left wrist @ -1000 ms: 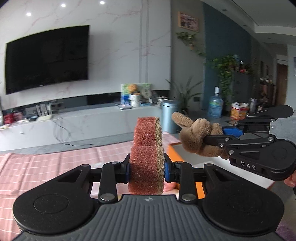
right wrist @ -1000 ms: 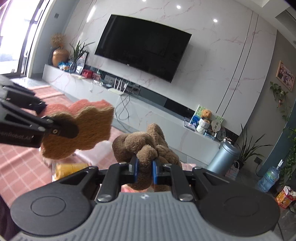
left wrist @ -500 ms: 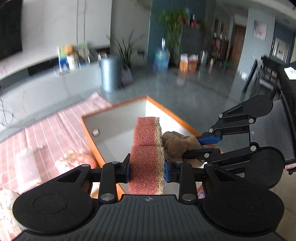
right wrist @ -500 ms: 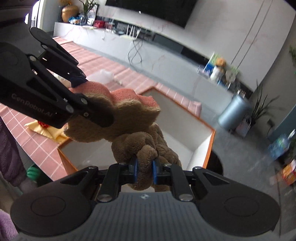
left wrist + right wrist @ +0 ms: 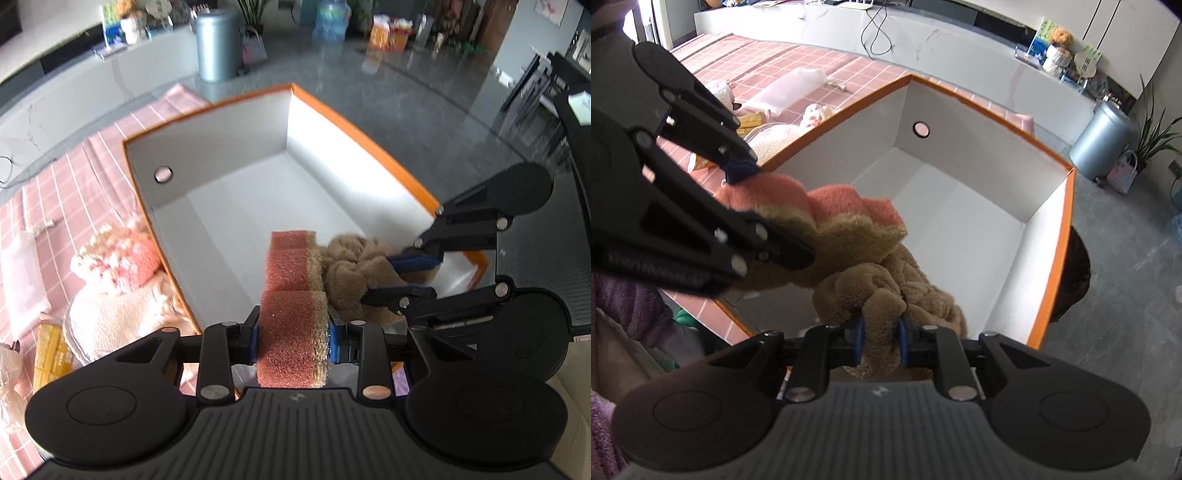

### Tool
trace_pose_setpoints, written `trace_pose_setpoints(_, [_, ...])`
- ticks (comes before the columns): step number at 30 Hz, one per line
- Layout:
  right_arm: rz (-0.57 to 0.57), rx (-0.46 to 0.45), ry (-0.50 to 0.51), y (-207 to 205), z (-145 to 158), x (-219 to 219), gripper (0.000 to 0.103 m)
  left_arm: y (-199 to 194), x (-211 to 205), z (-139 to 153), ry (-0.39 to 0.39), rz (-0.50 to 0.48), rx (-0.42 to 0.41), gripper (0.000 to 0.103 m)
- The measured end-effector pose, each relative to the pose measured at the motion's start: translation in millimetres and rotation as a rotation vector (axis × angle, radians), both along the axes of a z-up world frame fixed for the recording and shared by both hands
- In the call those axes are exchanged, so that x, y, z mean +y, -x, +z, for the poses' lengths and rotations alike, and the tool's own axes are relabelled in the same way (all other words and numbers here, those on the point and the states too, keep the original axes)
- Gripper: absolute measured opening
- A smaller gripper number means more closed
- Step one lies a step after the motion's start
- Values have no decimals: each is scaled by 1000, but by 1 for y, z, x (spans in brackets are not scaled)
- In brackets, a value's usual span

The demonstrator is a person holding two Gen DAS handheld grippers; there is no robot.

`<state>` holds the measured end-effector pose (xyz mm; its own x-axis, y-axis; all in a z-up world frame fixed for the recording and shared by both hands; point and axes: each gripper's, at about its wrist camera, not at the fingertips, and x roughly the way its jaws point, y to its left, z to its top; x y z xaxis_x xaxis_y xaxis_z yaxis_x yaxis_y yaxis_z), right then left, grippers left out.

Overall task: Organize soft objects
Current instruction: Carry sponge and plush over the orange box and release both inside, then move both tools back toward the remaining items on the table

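Left wrist view: the left gripper (image 5: 293, 328) is clenched on a red-and-tan sponge (image 5: 293, 295), whose long axis runs straight out ahead of the fingers, over the near end of the orange-rimmed white box (image 5: 388, 158). The open box floor lies directly below and ahead, so the drop looks to be a simple release downward. The right gripper (image 5: 413, 275) comes in from the right, pinching a brown plush toy (image 5: 347, 269) that touches the sponge's tan side. No writing is legible on either tool here. A pink-and-cream plush (image 5: 118, 258) waits on the checked pink cloth (image 5: 74, 177), just outside the box's left wall.

Right wrist view: the right gripper (image 5: 881, 334) grips the brown plush toy (image 5: 886, 291) tight, the toy bunched above the box's (image 5: 1067, 236) near edge. The left gripper (image 5: 759, 210), with the sponge (image 5: 842, 210), crosses from the left, both loads about equally near the opening. No label can be read.
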<state>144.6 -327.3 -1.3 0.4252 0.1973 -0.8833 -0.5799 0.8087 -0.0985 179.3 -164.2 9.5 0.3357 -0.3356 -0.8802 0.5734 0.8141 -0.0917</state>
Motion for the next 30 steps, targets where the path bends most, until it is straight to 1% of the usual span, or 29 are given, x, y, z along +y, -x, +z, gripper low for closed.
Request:
trace_pose_setpoints(2, [-4,27,-13,-2,-3,-1,21,0,-4,-2,-19,-8,22,42])
trace_pose_setpoints(4, [-5,55,-16,-6,-6,-1,22,1,-4,-5,-30,-12,37,52])
trace_pose_setpoints(5, [-13,55,-16,-7,-7,-1,23,1,-4,-6,-33,-11,42,55])
trace_pose_setpoints(6, [-17,59,-16,-8,-8,-1,24,1,-4,-7,-38,-13,45,62])
trace_pose_setpoints(7, [-22,65,-19,-8,-9,-2,24,1,-4,-9,-46,-15,48,65])
trace_pose_setpoints(9, [-34,77,-25,-9,-11,-4,24,2,-4,-11,-58,-17,54,65])
trace_pose_setpoints(12, [-55,90,-35,-11,-10,-7,28,0,-1,-10,-32,-12,62,69])
trace_pose_setpoints(14, [-63,85,-34,-9,-7,-7,35,0,-1,-7,-20,-14,59,72])
trace_pose_setpoints(15, [-65,79,-34,-7,-6,-8,37,1,0,-6,-15,-14,54,74])
trace_pose_setpoints(16, [-66,74,-33,-7,-4,-9,42,2,1,-3,-10,-13,47,81])
trace_pose_setpoints(17, [-68,69,-33,-7,-2,-10,49,3,1,-1,-8,-7,36,84])
trace_pose_setpoints(18, [-74,62,-34,-7,0,-11,52,5,3,1,2,-3,21,86])
trace_pose_setpoints(19, [-83,55,-36,-5,3,-12,59,7,6,4,18,-6,6,87])
trace_pose_setpoints(20, [-91,44,-41,-4,7,-14,62,8,8,6,30,-7,-2,87])
trace_pose_setpoints(24, [-105,0,-56,3,19,-18,71,12,20,19,89,22,-38,87])
trace_pose_setpoints(27, [-125,-62,-88,10,32,-20,78,18,31,32,153,43,-83,87])
trace_pose_setpoints(29, [-154,-108,-113,15,39,-21,84,22,40,39,200,52,-118,87])
trace_pose_setpoints(30, [-173,-136,-121,18,42,-21,84,25,45,43,221,55,-137,87])
